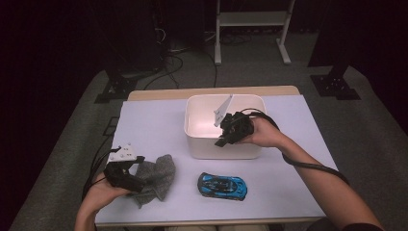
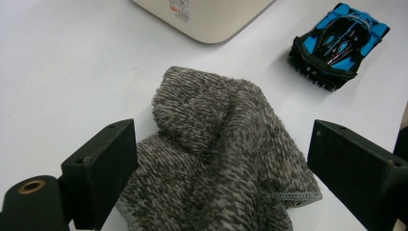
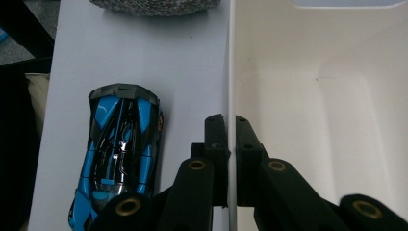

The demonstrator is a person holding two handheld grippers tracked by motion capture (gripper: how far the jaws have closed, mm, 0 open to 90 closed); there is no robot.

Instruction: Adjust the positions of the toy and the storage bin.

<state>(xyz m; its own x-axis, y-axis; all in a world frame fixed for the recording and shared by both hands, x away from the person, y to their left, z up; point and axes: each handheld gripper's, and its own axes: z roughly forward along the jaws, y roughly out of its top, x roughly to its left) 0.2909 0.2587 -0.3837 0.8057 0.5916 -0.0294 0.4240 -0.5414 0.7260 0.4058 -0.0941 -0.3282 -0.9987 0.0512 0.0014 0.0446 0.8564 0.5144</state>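
Big white table (image 1: 288, 192), with a pale sheet over the top. On the table, near the far edge and a bit right of the middle: a white plastic bin (image 1: 211, 144). Nothing seen inside, just bare white walls (image 3: 337, 96).

Near the front edge, left of the middle: a crumpled gray cloth (image 1: 159, 177), fuzzy and bunched up (image 2: 216, 144). Just right of that, also near the front edge: a blue and black toy car (image 1: 223, 186), flat on its wheels (image 3: 120, 154), apart from the cloth and the bin.

Looks like a tidy-up job: cloth and car into the bin. Not far along yet, by the look of things. Both still out on the table, bin still bare. Left to do: grab the cloth, drop it in, then the car.

Left gripper (image 1: 137, 166), held at the front left corner, spread wide. Black jaws on each side of the cloth (image 2: 216, 159), pads not pressing yet, so nothing gripped. Next, most likely: squeeze shut on the cloth and lift.

Right gripper (image 1: 222, 142), up at the front wall of the bin. Pinched tight on the thin rim (image 3: 231, 159), one jaw inside, one outside. Likely holding the bin steady for the drop.
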